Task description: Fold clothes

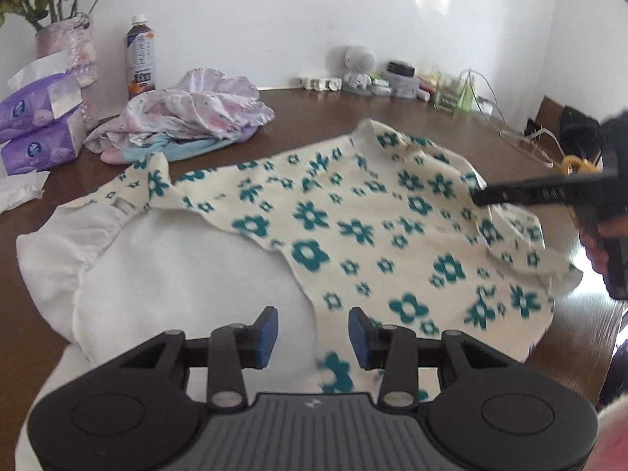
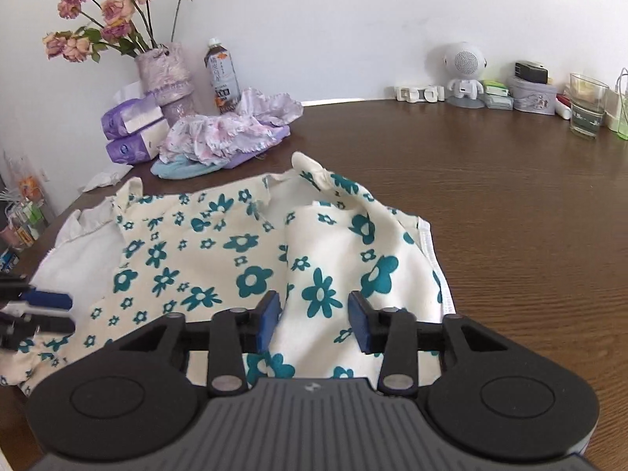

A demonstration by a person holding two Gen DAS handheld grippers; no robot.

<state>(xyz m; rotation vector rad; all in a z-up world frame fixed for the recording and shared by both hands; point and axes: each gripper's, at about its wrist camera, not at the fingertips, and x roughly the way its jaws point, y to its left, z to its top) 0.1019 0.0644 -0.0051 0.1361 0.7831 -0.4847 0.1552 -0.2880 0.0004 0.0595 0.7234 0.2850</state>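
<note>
**Open jaws over a half-laid floral garment**

Left view: blue pads of the left gripper (image 1: 313, 336) stand spread, holding nothing, just above the near edge of the floral garment (image 1: 353, 227), which lies across the brown table (image 1: 314, 117) ahead of the tool. Its white lining (image 1: 176, 267) is turned out ahead and to the left. The right gripper (image 1: 481, 196) reaches in from the right over the cloth. If the left jaws close here they could pinch only 1 layer, or the lining alone, and the fold would drag crooked.

Right view: the right gripper (image 2: 314, 320) is also spread, empty, over a raised ridge of the garment just ahead. The left gripper (image 2: 59, 310) shows at the left edge. A pull could slide the cloth toward the pile of clothes (image 2: 227, 137) far ahead-left. The bottle (image 2: 221, 76) there carries a label, too blurred to read; so do the purple tissue packs (image 2: 129, 133).
</note>
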